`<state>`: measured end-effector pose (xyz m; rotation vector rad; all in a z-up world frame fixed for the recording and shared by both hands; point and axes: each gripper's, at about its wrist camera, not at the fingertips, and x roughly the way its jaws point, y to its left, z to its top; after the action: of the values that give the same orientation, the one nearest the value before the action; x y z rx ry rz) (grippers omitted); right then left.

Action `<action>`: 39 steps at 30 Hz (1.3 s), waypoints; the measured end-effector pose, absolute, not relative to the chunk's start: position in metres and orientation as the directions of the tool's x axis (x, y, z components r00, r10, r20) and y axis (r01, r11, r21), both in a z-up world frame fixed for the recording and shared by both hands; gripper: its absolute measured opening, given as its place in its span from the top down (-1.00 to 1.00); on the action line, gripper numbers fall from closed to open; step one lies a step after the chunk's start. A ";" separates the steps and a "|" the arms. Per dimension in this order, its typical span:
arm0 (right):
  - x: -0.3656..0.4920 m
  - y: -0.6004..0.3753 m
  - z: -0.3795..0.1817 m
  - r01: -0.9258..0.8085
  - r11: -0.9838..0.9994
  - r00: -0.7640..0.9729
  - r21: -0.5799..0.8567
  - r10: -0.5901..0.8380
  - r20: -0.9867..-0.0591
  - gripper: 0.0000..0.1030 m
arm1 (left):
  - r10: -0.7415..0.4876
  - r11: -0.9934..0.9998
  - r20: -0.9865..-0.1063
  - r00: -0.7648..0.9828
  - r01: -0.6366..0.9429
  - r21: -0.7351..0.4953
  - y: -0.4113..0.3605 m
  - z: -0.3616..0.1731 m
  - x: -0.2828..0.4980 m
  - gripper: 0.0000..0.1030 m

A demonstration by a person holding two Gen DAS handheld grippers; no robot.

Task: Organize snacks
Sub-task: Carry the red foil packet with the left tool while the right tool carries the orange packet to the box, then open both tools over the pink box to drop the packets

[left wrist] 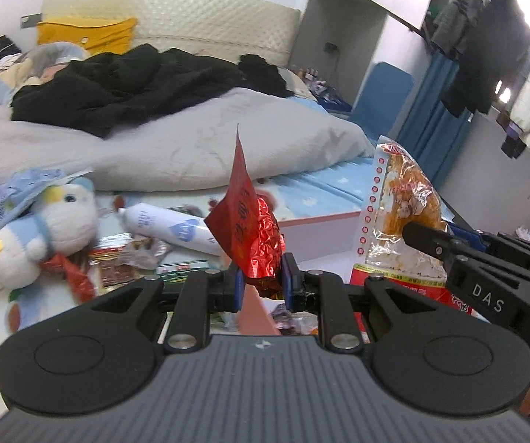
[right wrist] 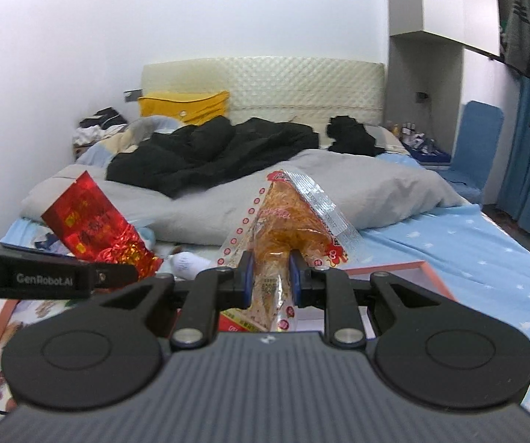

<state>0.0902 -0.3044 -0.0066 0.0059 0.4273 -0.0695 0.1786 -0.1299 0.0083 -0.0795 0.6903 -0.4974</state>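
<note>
My left gripper (left wrist: pixel 263 284) is shut on a crinkled red foil snack packet (left wrist: pixel 252 232) and holds it upright above the bed; the packet also shows in the right wrist view (right wrist: pixel 95 227). My right gripper (right wrist: pixel 271 282) is shut on a clear bag of orange-yellow snacks with red print (right wrist: pixel 289 229), held up over a pink-edged white box (right wrist: pixel 409 271). That bag also shows in the left wrist view (left wrist: pixel 399 217), to the right of the red packet. Both hands are side by side, close together.
A white and blue plush toy (left wrist: pixel 43 229), a white tube (left wrist: pixel 176 229) and several loose snack packets (left wrist: pixel 124 262) lie on the patterned sheet at left. A grey duvet (left wrist: pixel 176 147) with black clothes (left wrist: pixel 124 85) covers the bed behind. The pink-edged box (left wrist: pixel 320 229) sits ahead.
</note>
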 end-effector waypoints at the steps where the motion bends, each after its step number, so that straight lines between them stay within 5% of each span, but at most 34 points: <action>1: 0.090 -0.311 -0.009 0.078 0.997 0.905 -0.008 -0.074 -0.419 0.56 | -0.469 0.878 -0.593 0.655 0.420 -0.230 -0.137 0.006 0.179 0.55; 21: 0.111 -0.389 -0.105 0.180 0.983 0.784 0.021 -0.131 -0.607 0.49 | -0.443 0.858 -0.746 0.498 0.477 -0.191 -0.249 -0.075 0.205 0.55; 24: 0.114 -0.391 -0.114 0.180 0.983 0.762 0.024 -0.124 -0.636 0.39 | -0.439 0.862 -0.754 0.489 0.466 -0.200 -0.256 -0.080 0.212 0.41; 27: 0.111 -0.395 -0.118 0.198 0.980 0.756 0.023 -0.138 -0.640 0.24 | -0.436 0.861 -0.750 0.497 0.472 -0.188 -0.260 -0.081 0.213 -0.03; 31: 0.109 -0.402 -0.119 0.211 0.977 0.752 0.043 -0.134 -0.645 0.24 | -0.440 0.856 -0.745 0.501 0.484 -0.181 -0.262 -0.080 0.212 -0.04; 35: 0.104 -0.406 -0.114 0.222 0.973 0.769 0.065 -0.133 -0.625 -0.22 | -0.448 0.854 -0.732 0.514 0.490 -0.178 -0.257 -0.073 0.211 -0.04; 39: 0.098 -0.405 -0.104 0.217 0.974 0.786 0.070 -0.132 -0.604 -0.23 | -0.459 0.851 -0.709 0.535 0.495 -0.177 -0.249 -0.062 0.206 -0.04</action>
<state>0.0982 -0.4051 -0.1043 0.1386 0.6400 -0.1885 0.2059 -0.2492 -0.0624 0.0470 0.8301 -0.5684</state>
